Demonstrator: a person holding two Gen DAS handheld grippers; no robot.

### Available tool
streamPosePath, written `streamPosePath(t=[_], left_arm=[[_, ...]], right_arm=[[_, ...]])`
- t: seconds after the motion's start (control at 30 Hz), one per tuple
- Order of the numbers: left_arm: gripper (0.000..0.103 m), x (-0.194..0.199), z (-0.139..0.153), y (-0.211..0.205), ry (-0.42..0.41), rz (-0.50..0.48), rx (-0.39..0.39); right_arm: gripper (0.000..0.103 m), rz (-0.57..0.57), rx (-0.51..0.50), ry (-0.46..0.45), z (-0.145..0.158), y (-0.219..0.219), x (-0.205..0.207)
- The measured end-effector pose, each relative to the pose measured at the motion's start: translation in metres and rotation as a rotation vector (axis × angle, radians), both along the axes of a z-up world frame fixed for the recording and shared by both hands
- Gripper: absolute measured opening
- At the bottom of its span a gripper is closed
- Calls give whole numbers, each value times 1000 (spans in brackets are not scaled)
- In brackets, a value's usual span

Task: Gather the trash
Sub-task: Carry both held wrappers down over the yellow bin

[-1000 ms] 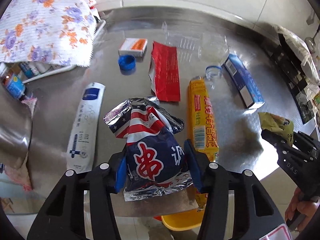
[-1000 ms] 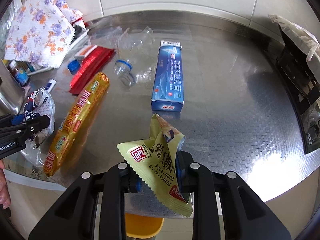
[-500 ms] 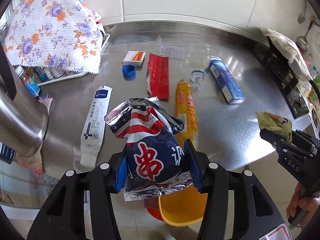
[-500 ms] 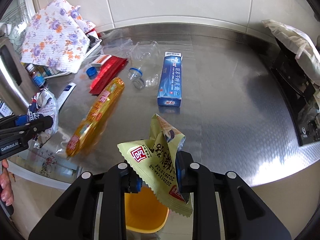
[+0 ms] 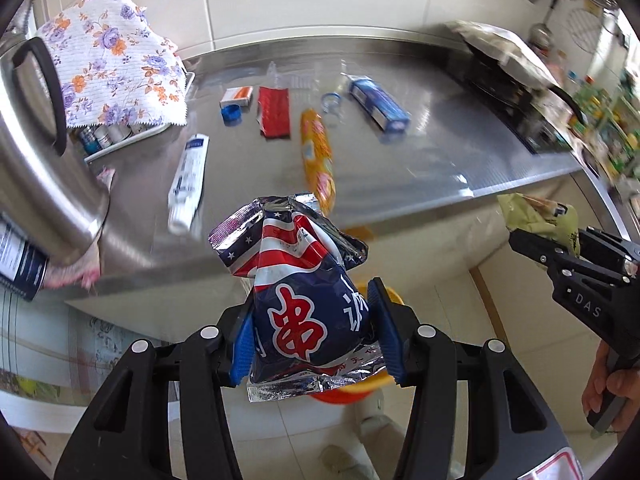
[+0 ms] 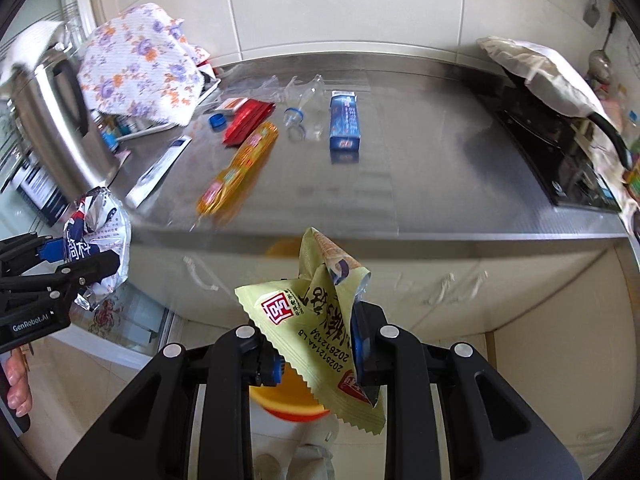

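Note:
My left gripper [image 5: 314, 338] is shut on a crumpled blue, red and silver snack bag [image 5: 296, 292], held off the counter's front edge. The right gripper [image 6: 316, 354] is shut on a pale green wrapper [image 6: 316, 332], also clear of the counter. Under both wrappers a yellow and orange bin [image 6: 294, 406] [image 5: 348, 390] shows on the floor, mostly hidden. On the steel counter [image 6: 420, 168] lie a yellow sausage pack [image 5: 316, 156], a red wrapper [image 5: 274, 112], a white tube [image 5: 188, 180], a blue box [image 5: 378, 104], a blue cap [image 5: 231, 114] and a crushed clear bottle [image 6: 304, 108].
A floral cloth [image 5: 112, 76] covers a rack at the counter's back left. A steel kettle [image 5: 36, 168] stands at the left edge. A black stove [image 6: 552, 148] with a covered pan fills the right end. A person's hand [image 5: 608, 384] grips the right tool's handle.
Both grippers have pulled back from over the counter and risen, each carrying its wrapper. The counter edge has receded and the yellow bin has come into view beneath them.

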State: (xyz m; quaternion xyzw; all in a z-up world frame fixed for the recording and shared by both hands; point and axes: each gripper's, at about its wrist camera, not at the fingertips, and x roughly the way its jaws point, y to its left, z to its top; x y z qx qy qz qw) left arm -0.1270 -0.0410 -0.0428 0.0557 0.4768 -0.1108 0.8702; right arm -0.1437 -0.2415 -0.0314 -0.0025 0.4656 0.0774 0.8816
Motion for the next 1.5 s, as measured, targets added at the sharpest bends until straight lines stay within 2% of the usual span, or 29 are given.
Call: streamPosePath(t=[0.13,0.27,0.43,0.6,0.67,0.83,0.97,1.2,1.5], left_arm=[[51,-37,-5,-1,12,-37,-2],[51,-56,-16,-1,44,-54,-8],[51,-69,-39,-6,92,-74,-5],[51,-66,-71,-19,129,-122,6],[51,-64,-86,-26,133,-164,11],[51,-52,-130,-39,169,-275,-46],[51,-37,-168,-48,226,-314,-62],[51,-7,-236,-57,321,-334,-11],[51,20,-300,-61,410,-333,48]], right_arm=[[26,-1,-10,10,1,5,-41],[26,13,-11,45,-7,6,-67],[26,47,-9,85,-21,6,-82],[26,107,18,133,-48,5,-79],[26,134,40,158,-65,2,-73],[26,188,96,238,-115,-5,-51],[26,243,117,310,-166,-5,-29],[27,283,135,448,-247,6,7],[27,286,111,550,-321,16,33]])
